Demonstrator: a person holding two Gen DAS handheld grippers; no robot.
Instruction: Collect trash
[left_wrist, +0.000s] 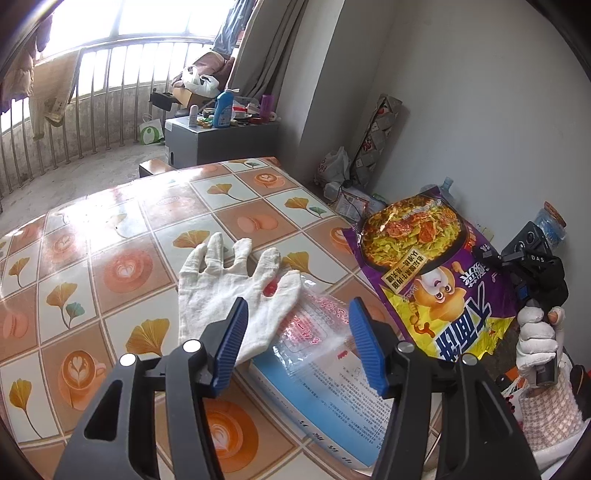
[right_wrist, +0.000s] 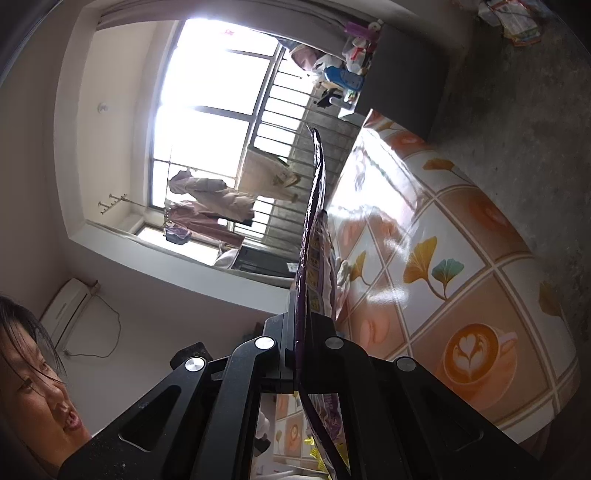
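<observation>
The right gripper (right_wrist: 301, 354) pinches the purple foil snack bag (left_wrist: 432, 273) upright as a trash sack, while the left gripper (left_wrist: 297, 339) hangs open-jawed, empty, above the clear plastic wrapper (left_wrist: 314, 332) just left of that bag.

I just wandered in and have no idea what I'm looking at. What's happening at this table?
A person is clearing trash with a handheld tool in each hand. The right tool is clamped shut on a purple snack bag, holding it up beside the table. The left tool hovers open and empty over a clear plastic wrapper lying on a blue and white paper bag. A white cloth glove lies next to them, partly over the wrapper.
</observation>
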